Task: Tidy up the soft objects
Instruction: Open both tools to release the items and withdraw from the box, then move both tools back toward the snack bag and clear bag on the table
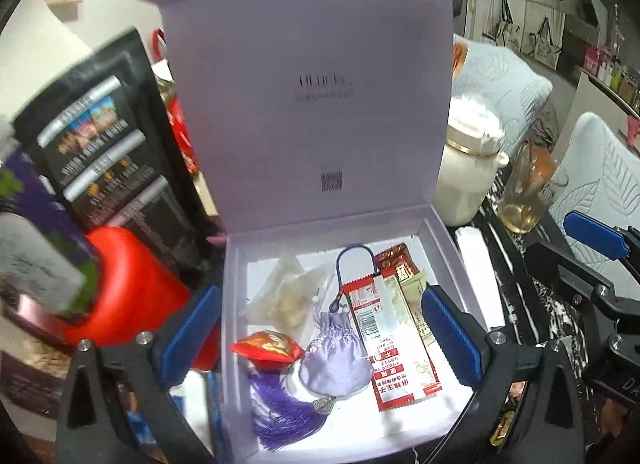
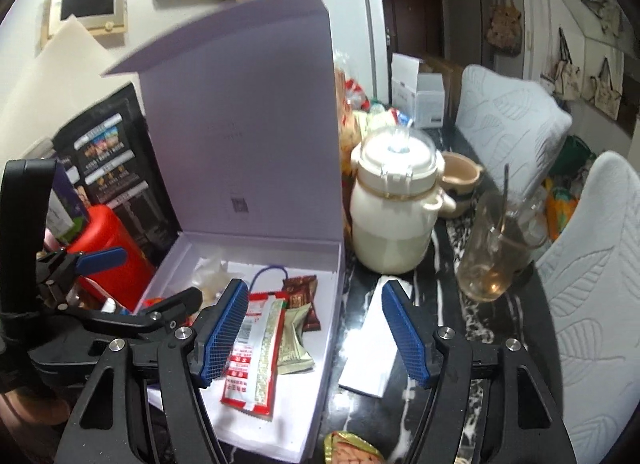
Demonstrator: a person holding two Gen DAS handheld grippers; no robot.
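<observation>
Black marble-patterned tabletop [image 2: 440, 260] crowded with household goods carries an open lilac gift box [image 1: 240, 304], its lid [image 1: 308, 104] standing upright at the back. Only the left wrist view shows the lilac drawstring sachet [image 1: 336, 356] lying in the box, cord loop toward the lid and purple tassel [image 1: 284, 420] toward the camera, with a red wrapped packet [image 1: 268, 346] touching its left side. Both views show the long red-and-white snack sachet [image 1: 394, 344], lengthwise front to back, beside smaller packets. The right wrist view alone shows a white folded cloth [image 2: 374, 348] outside the box and the whole cream jar [image 2: 394, 204]. Left gripper [image 1: 320, 336] gapes wide, holding nothing; right gripper [image 2: 316, 336] is also parted and empty.
</observation>
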